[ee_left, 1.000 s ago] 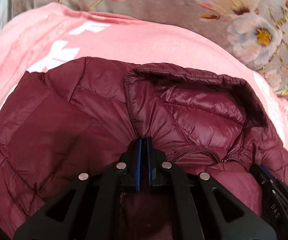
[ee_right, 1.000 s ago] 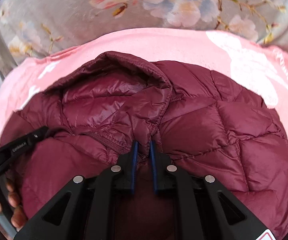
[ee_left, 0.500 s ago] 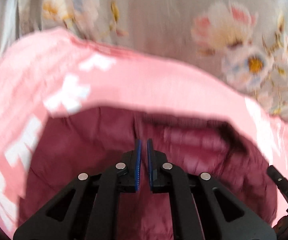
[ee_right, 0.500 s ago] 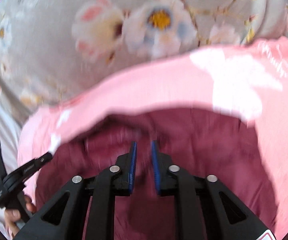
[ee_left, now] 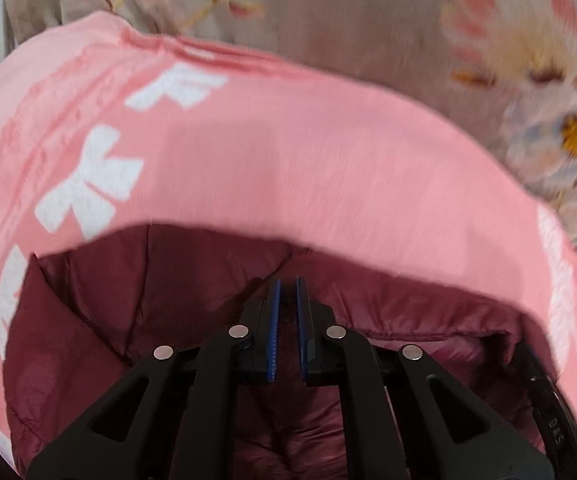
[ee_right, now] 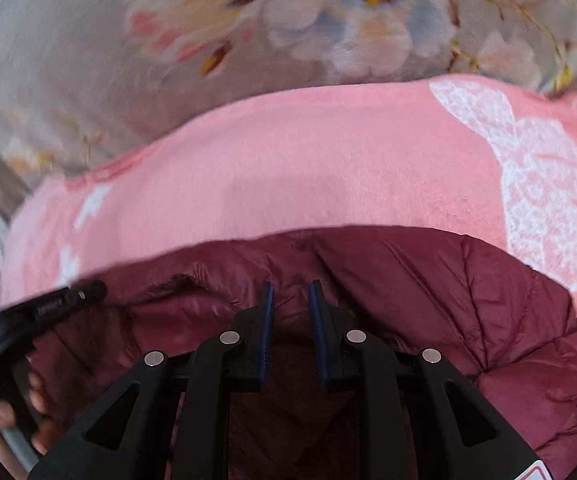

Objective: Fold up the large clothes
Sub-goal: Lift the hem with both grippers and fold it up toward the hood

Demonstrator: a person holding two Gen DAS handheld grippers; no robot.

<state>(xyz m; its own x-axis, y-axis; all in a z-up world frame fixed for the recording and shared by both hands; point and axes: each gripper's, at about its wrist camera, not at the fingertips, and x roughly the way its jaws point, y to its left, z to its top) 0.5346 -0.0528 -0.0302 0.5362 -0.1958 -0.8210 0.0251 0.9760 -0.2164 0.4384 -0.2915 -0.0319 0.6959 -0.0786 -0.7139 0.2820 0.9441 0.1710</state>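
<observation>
From the left wrist, the left gripper (ee_left: 287,292) has its blue-padded fingers a narrow slit apart, with nothing visibly between them. Below lies the quilted maroon puffer jacket (ee_left: 136,292), its near part hidden by the gripper, on a pink towel with white bows (ee_left: 288,168) — all motion-blurred.

From the right wrist, the right gripper (ee_right: 290,298) stands parted wider and empty over the jacket (ee_right: 468,300). The floral grey bedsheet (ee_right: 168,60) lies beyond; the left gripper (ee_right: 48,308) is cut off at the frame's left.
</observation>
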